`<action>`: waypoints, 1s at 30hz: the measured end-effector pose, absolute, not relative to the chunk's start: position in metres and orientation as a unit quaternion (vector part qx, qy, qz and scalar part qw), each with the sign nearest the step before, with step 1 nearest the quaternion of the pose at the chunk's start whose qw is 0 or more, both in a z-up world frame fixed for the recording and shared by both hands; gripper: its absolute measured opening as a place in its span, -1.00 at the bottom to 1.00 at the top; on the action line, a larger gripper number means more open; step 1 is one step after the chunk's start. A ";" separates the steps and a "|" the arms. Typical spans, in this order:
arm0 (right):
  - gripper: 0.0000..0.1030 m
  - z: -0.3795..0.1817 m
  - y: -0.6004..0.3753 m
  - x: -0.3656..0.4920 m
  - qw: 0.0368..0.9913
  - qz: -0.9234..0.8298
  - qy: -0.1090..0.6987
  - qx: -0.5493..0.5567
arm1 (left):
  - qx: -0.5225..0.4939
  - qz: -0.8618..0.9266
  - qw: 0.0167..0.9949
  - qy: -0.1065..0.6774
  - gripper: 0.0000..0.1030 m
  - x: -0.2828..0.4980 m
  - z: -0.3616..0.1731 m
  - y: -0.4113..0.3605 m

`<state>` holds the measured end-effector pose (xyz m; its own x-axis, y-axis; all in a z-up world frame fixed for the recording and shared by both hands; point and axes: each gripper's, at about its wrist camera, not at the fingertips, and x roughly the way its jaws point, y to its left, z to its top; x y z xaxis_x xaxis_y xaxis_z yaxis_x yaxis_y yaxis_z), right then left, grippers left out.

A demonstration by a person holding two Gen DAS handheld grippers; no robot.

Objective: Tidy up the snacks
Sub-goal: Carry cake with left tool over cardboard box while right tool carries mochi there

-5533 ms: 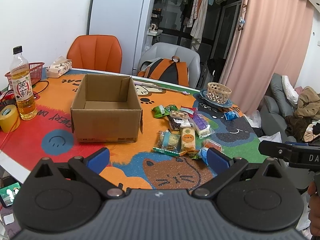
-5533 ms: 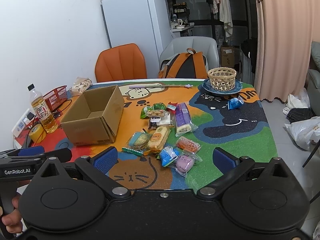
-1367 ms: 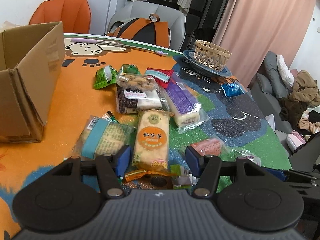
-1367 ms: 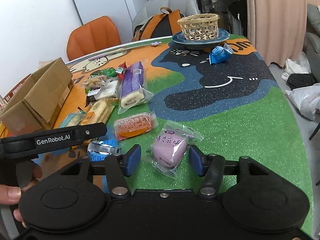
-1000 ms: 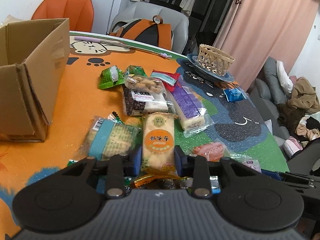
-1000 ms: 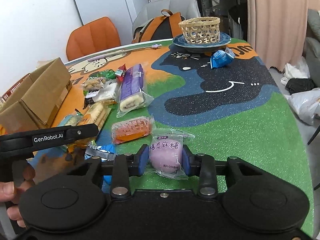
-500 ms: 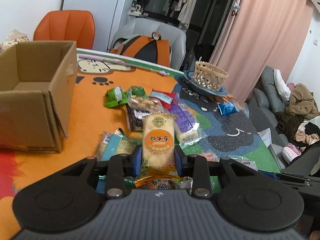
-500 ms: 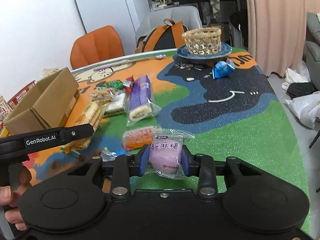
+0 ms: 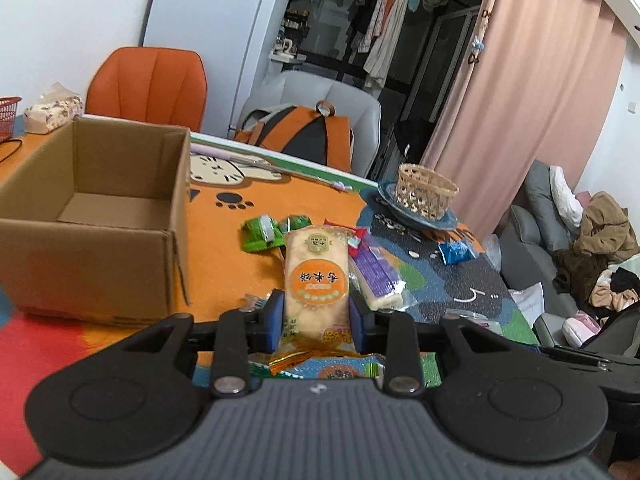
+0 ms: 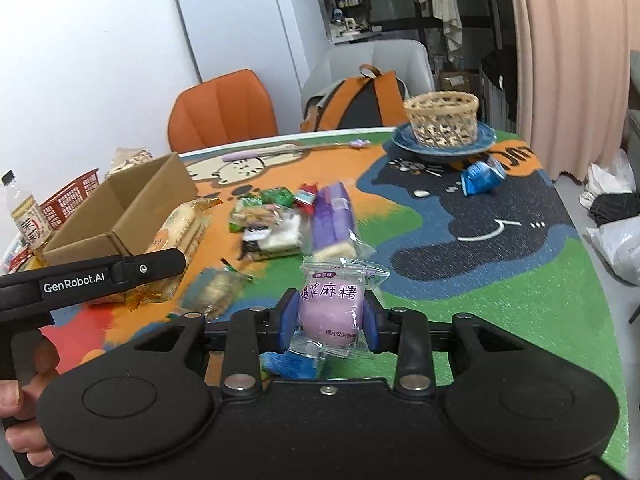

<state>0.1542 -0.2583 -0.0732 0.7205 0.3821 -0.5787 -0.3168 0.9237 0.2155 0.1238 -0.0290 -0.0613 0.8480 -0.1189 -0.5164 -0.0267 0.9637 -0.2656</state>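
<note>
Left gripper (image 9: 316,318) clamps a glossy oblong cracker packet (image 9: 316,280); right gripper (image 10: 331,322) clamps a crinkly round mochi pouch (image 10: 331,304).

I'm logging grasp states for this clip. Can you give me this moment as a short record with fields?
left gripper: shut on orange rice cracker pack, lifted off the table
right gripper: shut on purple mochi packet, lifted
cardboard box: open, no snacks visible inside
loose snacks: purple roll cake, green candies, blue packet
wicker basket: on blue plate
</note>
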 end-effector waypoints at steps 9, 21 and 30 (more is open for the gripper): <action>-0.34 -0.057 -0.231 0.152 0.928 0.209 0.305 0.040 | -0.138 -0.010 0.959 0.246 -0.38 0.104 -0.044 -0.010; -0.34 -0.037 -0.188 0.152 0.927 0.244 0.284 0.030 | -0.150 0.023 0.963 0.222 -0.38 0.089 -0.030 0.026; -0.34 -0.027 -0.158 0.151 0.922 0.272 0.273 0.022 | -0.159 0.050 0.963 0.210 -0.38 0.083 -0.024 0.051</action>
<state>0.1514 -0.1576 -0.0267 0.7026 0.5144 -0.4917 -0.4906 0.8506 0.1890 0.0833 0.0508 -0.0243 0.9069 0.0297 -0.4202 -0.1633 0.9443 -0.2858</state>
